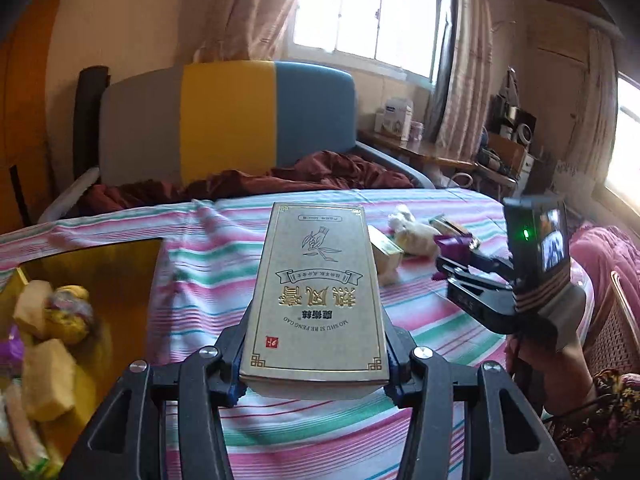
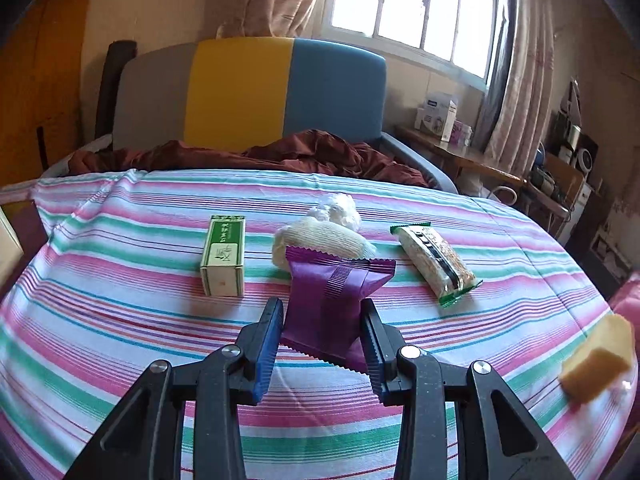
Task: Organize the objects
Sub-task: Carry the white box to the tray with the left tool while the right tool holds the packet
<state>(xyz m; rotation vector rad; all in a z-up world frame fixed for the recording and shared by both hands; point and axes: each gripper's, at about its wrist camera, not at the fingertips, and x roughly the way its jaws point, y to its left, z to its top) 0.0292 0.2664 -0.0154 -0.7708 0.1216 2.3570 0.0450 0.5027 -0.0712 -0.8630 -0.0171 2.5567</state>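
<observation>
Only the left wrist view shows the left claw [image 1: 316, 360] clamped on a tall beige box [image 1: 316, 296] with gold lettering, held above the striped bedsheet [image 1: 200, 280]. To that claw's left sits a gold tray [image 1: 120, 264] holding yellowish wrapped snacks [image 1: 48, 376]; the tray is cut off by the frame edge and its contents are blurred. Ahead and to the right, the right claw [image 1: 454, 258] appears from the side, a scrap of purple showing at its tip.

The right wrist view makes that plain: the right claw [image 2: 322, 340] is closed on a purple snack packet [image 2: 328, 312], pinched between both fingers just over the sheet. Beyond the packet lies a cream cloth roll [image 2: 324, 236] with a crumpled white plastic wrap [image 2: 338, 206] behind it. Ahead to the left stands a green-and-white small box [image 2: 223, 258]; ahead to the right lies a green-edged cereal bar [image 2: 436, 262]. Far right, near the bed edge, a yellow sponge-like block [image 2: 600, 360] is blurred, so I cannot tell what it is. The packet hides the near end of the cloth roll.
</observation>
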